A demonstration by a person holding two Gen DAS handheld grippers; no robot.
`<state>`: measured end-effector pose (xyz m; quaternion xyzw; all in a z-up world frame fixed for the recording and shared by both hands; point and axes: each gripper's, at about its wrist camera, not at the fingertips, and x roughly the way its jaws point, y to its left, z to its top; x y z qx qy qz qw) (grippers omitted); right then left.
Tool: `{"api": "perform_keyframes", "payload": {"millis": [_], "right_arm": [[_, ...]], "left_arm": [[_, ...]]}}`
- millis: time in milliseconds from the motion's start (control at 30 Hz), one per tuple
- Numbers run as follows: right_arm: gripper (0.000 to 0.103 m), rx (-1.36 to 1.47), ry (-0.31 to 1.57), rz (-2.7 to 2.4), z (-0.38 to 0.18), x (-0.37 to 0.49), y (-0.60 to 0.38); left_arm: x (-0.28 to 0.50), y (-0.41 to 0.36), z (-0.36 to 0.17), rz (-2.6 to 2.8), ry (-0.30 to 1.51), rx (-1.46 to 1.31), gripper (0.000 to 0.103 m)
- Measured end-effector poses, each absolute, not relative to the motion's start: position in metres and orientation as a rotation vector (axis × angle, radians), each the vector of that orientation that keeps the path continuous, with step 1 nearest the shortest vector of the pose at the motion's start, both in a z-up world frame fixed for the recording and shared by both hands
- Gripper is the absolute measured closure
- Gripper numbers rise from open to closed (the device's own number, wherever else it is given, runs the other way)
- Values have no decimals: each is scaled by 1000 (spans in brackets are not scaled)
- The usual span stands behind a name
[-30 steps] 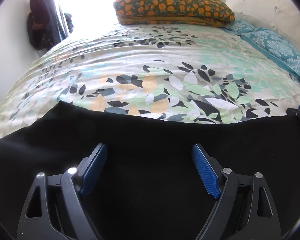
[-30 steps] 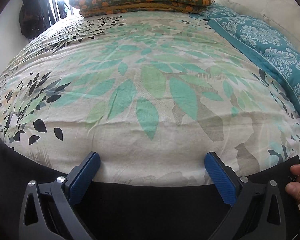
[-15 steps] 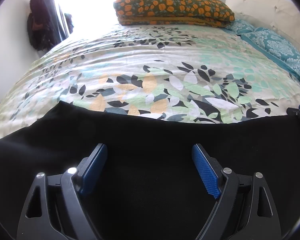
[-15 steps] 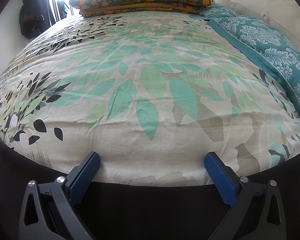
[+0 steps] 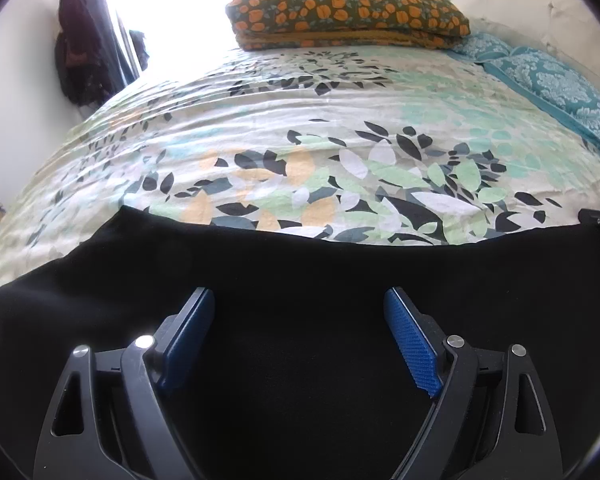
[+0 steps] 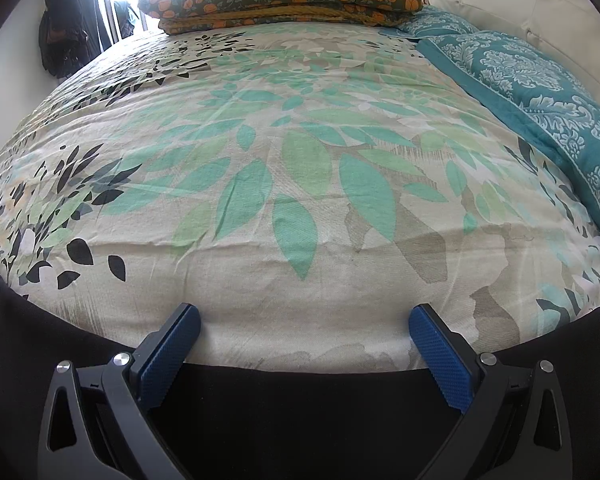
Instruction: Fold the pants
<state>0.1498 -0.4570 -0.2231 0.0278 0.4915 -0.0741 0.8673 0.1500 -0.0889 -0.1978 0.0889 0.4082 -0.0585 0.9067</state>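
Item: black pants [image 5: 300, 280], laid flat across the near edge of the bed, far hem line straight against the leaf-print duvet [image 5: 300, 120]; the right end of the cloth rises to a corner in the right wrist view [image 6: 596, 328].

Change: a bare hand seen at that right corner a second ago is gone from view; the cloth there now lies free. Otherwise nothing has shifted in either view. Judgement: smoothing appears finished and the first fold is not yet begun.

Left tool [image 5: 300, 312]: spread wide, empty, poised over the mid-cloth. Right tool [image 6: 304, 336]: spread wide, empty, its blue pads reaching past the hem over bare duvet (contact with the cloth cannot be told).

Bed: duvet lightly creased; teal damask quilt [image 6: 540, 92] along the right side; folded orange-flowered blanket [image 5: 348, 12] at the far end; white tufted headboard [image 6: 520, 4] beyond.

Room: bright window with dark curtain [image 5: 116, 40] far left; dark garment hanging on the wall [image 5: 76, 52].
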Motion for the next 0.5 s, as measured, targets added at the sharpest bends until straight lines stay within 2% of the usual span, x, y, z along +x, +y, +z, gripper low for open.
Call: {"api": "perform_keyframes", "payload": {"millis": [500], "right_arm": [[0,58,1029,-155,-223,150,-457]], "left_arm": [[150,-91,-198,-100,849,201,12]]}}
